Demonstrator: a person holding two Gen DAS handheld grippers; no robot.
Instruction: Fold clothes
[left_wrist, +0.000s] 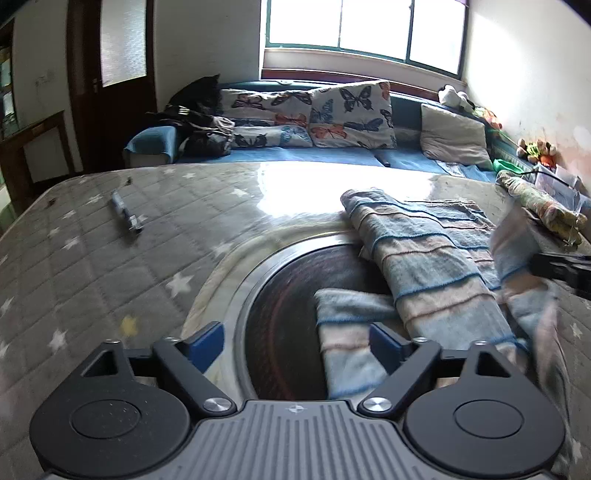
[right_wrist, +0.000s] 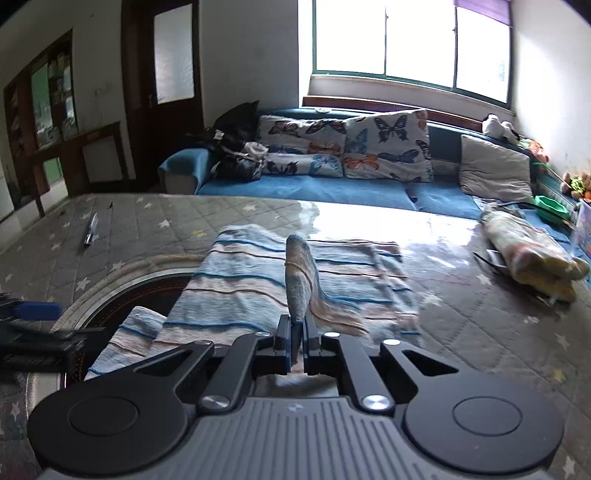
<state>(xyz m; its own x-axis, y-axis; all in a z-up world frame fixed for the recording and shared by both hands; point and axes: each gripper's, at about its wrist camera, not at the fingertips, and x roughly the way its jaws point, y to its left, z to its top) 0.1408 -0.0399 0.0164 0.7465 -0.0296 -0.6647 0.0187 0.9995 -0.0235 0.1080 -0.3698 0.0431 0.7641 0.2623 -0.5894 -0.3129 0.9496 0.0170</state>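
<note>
A striped blue, beige and pink cloth (left_wrist: 424, 251) lies on the table, partly over a round dark inset (left_wrist: 288, 325). My left gripper (left_wrist: 295, 341) is open and empty, hovering over the inset just left of the cloth's near end. My right gripper (right_wrist: 296, 339) is shut on a raised fold of the striped cloth (right_wrist: 301, 273), lifting it above the rest of the cloth (right_wrist: 258, 280). The right gripper also shows at the right edge of the left wrist view (left_wrist: 554, 267), with the lifted cloth blurred beside it.
The table wears a grey quilted star-pattern cover (left_wrist: 92, 258) under glossy plastic. A pen (left_wrist: 127, 214) lies at far left. A folded green-patterned cloth (right_wrist: 532, 251) sits at right. A blue sofa (right_wrist: 314, 188) with butterfly cushions stands behind the table.
</note>
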